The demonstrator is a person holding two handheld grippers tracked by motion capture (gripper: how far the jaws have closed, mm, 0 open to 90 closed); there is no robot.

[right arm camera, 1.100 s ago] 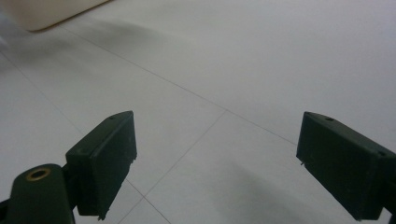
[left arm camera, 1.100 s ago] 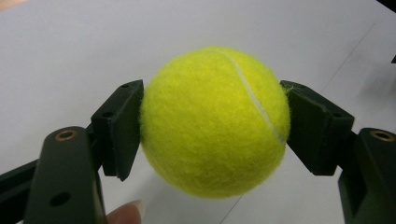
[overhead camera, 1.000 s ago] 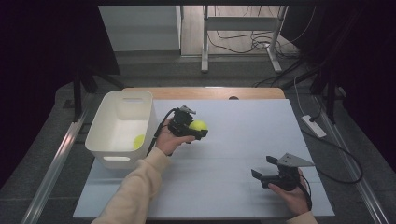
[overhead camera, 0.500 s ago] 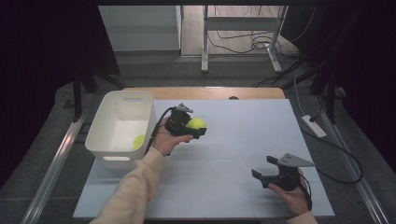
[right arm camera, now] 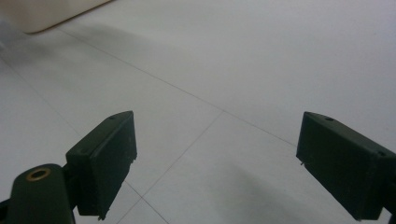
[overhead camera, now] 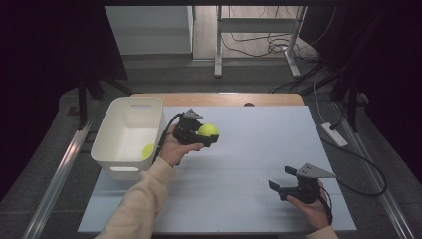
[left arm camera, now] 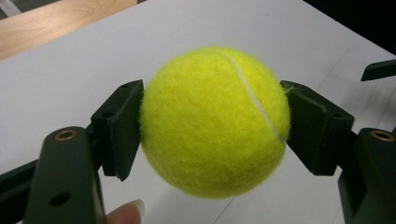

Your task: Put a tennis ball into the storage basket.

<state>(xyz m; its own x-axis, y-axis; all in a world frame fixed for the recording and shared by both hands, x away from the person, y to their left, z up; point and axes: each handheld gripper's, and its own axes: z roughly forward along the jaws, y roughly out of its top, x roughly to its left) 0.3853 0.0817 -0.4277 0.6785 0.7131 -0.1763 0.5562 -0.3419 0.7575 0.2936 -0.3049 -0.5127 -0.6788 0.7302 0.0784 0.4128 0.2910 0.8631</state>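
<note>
A yellow tennis ball is clamped between the two black jaws of my left gripper, held above the white mat just right of the white bin. In the left gripper view the tennis ball is pressed on both sides by the pads, and the left gripper is shut on it. A second yellow ball lies inside the bin near its right wall. My right gripper rests low at the mat's front right, jaws wide apart; the right gripper holds nothing.
The white mat covers most of the table; a wooden strip shows at its far edge. Table legs and cables stand on the floor beyond. A power strip lies off the right edge.
The left gripper with the ball has shifted slightly left and toward the bin. The right gripper has stayed in place.
</note>
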